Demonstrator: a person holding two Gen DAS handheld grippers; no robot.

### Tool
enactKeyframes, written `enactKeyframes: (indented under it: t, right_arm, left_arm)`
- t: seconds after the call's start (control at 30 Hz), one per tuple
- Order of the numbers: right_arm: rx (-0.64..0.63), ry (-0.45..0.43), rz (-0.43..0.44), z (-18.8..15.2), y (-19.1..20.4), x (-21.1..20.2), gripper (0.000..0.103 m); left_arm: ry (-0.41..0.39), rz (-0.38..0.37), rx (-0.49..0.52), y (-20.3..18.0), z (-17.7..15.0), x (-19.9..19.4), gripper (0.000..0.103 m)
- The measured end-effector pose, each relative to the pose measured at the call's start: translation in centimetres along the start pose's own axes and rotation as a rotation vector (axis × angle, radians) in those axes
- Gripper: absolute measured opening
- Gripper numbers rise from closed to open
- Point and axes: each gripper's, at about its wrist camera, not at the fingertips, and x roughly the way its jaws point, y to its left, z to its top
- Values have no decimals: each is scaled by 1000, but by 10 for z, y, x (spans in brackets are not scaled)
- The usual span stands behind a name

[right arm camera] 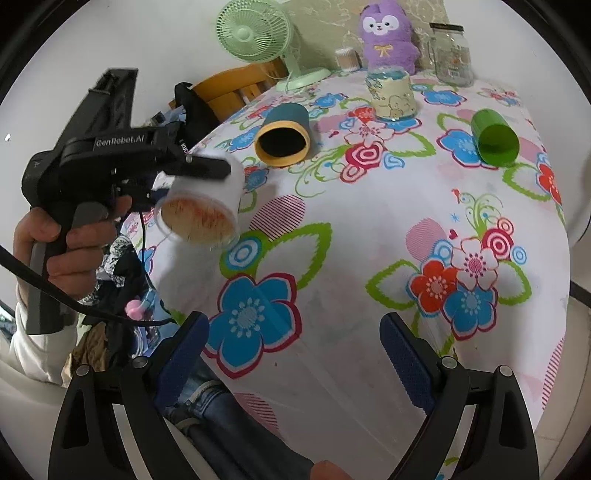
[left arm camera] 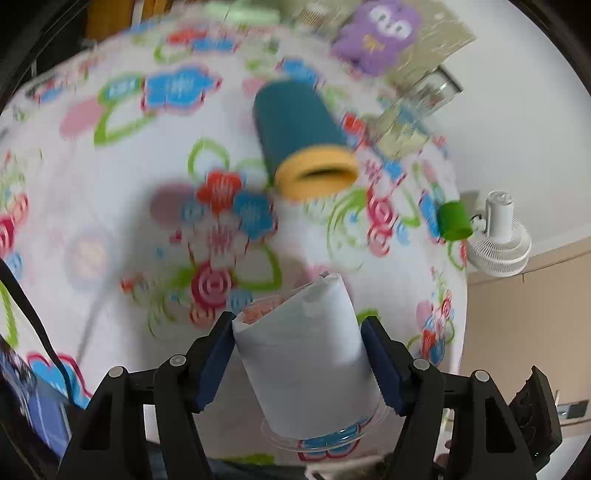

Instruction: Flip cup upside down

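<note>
My left gripper (left arm camera: 297, 334) is shut on a white cup (left arm camera: 306, 358) and holds it tilted in the air above the flowered tablecloth (left arm camera: 110, 192). In the right wrist view the same cup (right arm camera: 207, 199) hangs at the table's left edge, its open mouth turned toward the camera, held by the left gripper (right arm camera: 207, 168). My right gripper (right arm camera: 291, 343) is open and empty, low over the near part of the table.
A teal cup with a yellow rim (right arm camera: 284, 136) and a green cup (right arm camera: 495, 136) lie on their sides. A cartoon-print cup (right arm camera: 393, 96), glass jar (right arm camera: 450, 53), purple plush (right arm camera: 388, 33) and green fan (right arm camera: 258, 33) stand at the back. A wooden chair (right arm camera: 236, 90) is behind.
</note>
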Motion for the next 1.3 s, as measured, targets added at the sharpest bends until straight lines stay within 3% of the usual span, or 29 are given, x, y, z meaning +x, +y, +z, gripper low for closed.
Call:
enactKeyframes:
  t: [0.17,0.3,0.47,0.57,0.7,0.8,1.3]
  right_arm:
    - [-19,-26,0,7,9,2,95]
    - [-30,-48,16,12,17,3,95]
    - [-24,-52,32,12,21,8,95]
    - [-9,-46,28,9,17,8,95]
    - [13,-43,19,3,12,5,95]
    - [16,-45,13,-2,12,2,95]
    - [17,-52,24,-9,19,0,95]
  left_arm:
    - [-155,13,86,-9,8,-20,71]
    - [-312,76,174,-17,8,-31,70]
    - [-516,117,276,-20,2,-29,70]
    - [-585,118,288,-15,-4,-20,70]
    - [-618,134,322,-16,-17,-8,70]
    - [-572,125,328,-16,-24,1,71]
    - [-502,101,328,-16,-48,-6,70]
